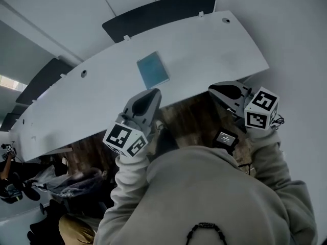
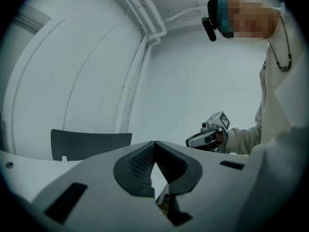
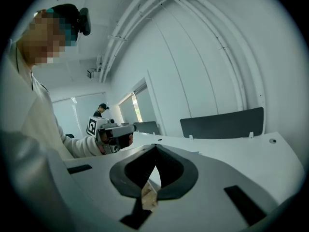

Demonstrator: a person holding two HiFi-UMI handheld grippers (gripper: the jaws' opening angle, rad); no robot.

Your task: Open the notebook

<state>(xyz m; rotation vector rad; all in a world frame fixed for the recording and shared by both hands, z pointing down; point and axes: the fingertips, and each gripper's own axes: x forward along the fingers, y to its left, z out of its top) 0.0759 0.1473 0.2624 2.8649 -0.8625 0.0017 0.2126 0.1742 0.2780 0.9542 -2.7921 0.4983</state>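
A teal notebook point(image 1: 152, 69) lies shut and flat on the white desk point(image 1: 204, 55), toward its far side. My left gripper point(image 1: 152, 93) hangs at the desk's near edge, just in front of the notebook and not touching it. Its jaws are shut with nothing between them, as the left gripper view also shows point(image 2: 154, 144). My right gripper point(image 1: 217, 89) is off to the right at the same edge, also shut and empty point(image 3: 155, 147). Each gripper view shows the other gripper held in a hand: the right gripper point(image 2: 210, 133) and the left gripper point(image 3: 112, 131).
Dark divider panels point(image 1: 161, 13) point(image 1: 46, 78) stand along the desk's far edge. Wooden floor shows below the near edge. A dark chair with a bag point(image 1: 76, 185) sits at lower left, and another person point(image 1: 7, 170) is at the far left. White walls with pipes rise behind.
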